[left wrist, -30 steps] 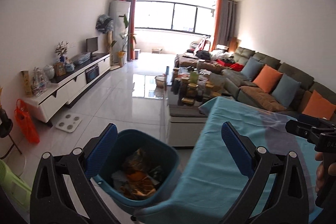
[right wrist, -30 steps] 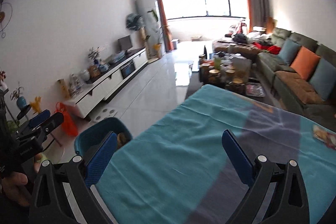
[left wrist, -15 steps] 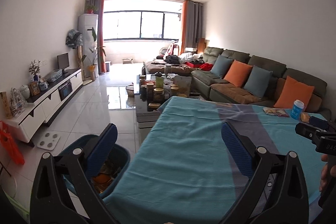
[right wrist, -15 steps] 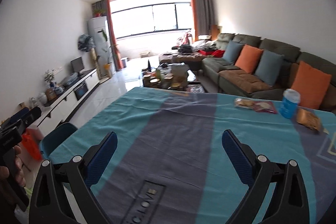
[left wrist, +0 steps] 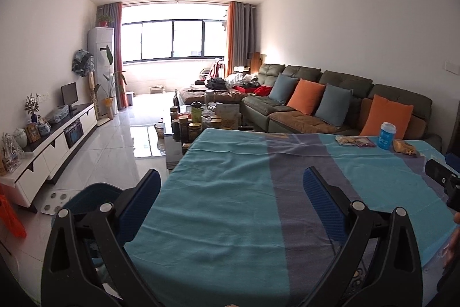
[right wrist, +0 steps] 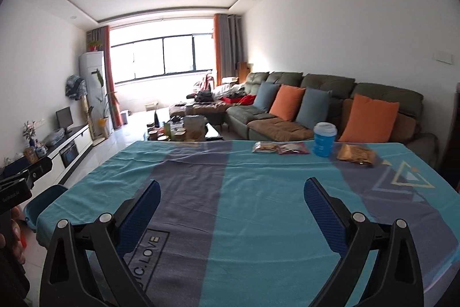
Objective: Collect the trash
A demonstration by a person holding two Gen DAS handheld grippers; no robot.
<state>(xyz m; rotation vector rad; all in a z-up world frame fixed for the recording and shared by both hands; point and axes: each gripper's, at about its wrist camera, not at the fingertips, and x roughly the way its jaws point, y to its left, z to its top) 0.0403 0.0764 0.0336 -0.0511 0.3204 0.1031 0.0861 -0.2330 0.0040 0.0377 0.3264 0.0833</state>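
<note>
Tools swing from bin to desk

Left view: left tool (left wrist: 230, 192), jaws spread and empty, has lifted off the bin (left wrist: 86, 194), now low-left.

Right view: right tool (right wrist: 230, 197), agape and empty, now faces wrappers (right wrist: 280, 148) and cup (right wrist: 324, 140) far ahead on the desk (right wrist: 258, 206); next pickup likely.

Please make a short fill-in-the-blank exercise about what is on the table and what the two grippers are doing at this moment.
1. The cup standing at the far side of the table has a blue body and a ____ lid.
2. The right gripper and the left gripper are both ____, holding nothing.
3. The printed letters on the tablecloth end in the word ____.
4. The dark blue trash bin stands on the floor at the table's ____ side.

Missing words: white; open; LOVE; left
</note>
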